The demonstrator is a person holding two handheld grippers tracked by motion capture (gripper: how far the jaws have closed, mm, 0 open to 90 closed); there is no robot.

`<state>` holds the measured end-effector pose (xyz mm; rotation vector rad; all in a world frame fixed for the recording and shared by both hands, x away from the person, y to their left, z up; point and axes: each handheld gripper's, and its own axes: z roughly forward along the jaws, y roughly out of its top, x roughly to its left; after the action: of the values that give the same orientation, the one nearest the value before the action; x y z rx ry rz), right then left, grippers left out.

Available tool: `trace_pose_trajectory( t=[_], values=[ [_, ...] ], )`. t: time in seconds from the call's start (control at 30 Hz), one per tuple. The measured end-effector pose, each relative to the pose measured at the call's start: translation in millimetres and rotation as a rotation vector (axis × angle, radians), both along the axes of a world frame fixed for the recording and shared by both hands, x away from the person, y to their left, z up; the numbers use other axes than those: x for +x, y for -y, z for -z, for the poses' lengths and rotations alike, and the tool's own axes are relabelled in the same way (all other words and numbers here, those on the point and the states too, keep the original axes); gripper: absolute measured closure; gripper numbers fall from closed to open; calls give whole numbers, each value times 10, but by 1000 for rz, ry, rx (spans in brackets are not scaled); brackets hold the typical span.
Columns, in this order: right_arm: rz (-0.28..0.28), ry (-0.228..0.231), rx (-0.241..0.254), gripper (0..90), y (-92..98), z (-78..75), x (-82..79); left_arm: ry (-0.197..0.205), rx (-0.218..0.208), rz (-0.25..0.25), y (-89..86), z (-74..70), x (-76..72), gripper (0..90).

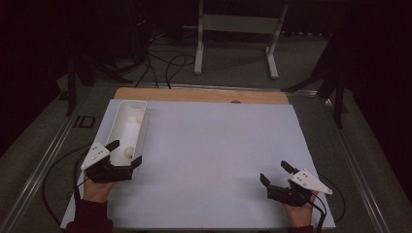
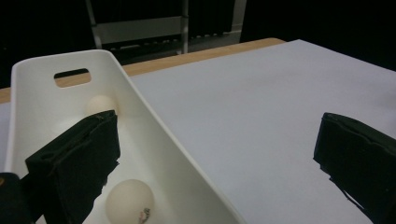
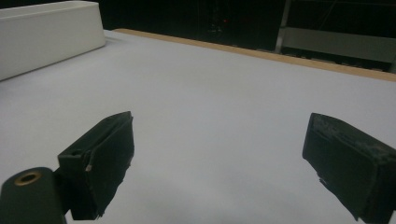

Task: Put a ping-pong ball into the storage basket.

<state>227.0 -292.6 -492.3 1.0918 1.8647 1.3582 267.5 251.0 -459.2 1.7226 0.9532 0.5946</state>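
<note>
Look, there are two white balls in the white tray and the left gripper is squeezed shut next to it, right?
Not quite. The left gripper is open, its jaws spread wide across the white tray's near end, as the left gripper view shows. The two white balls, near and far, are indeed inside.

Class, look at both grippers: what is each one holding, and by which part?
Nothing is held. The left gripper is open astride the white bin's near wall; the right gripper is open over the bare table.
</note>
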Motion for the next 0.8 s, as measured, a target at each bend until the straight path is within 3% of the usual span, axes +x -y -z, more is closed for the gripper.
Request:
trace_pose_trajectory(
  t=[0.4, 0.8],
  values=[
    [-23, 11, -5, 88, -26, -12, -1, 0, 29, 16, 40, 111, -40, 14],
    [-30, 13, -5, 88, -33, -14, -2, 11, 51, 18, 67, 128, -43, 14]
  ],
)
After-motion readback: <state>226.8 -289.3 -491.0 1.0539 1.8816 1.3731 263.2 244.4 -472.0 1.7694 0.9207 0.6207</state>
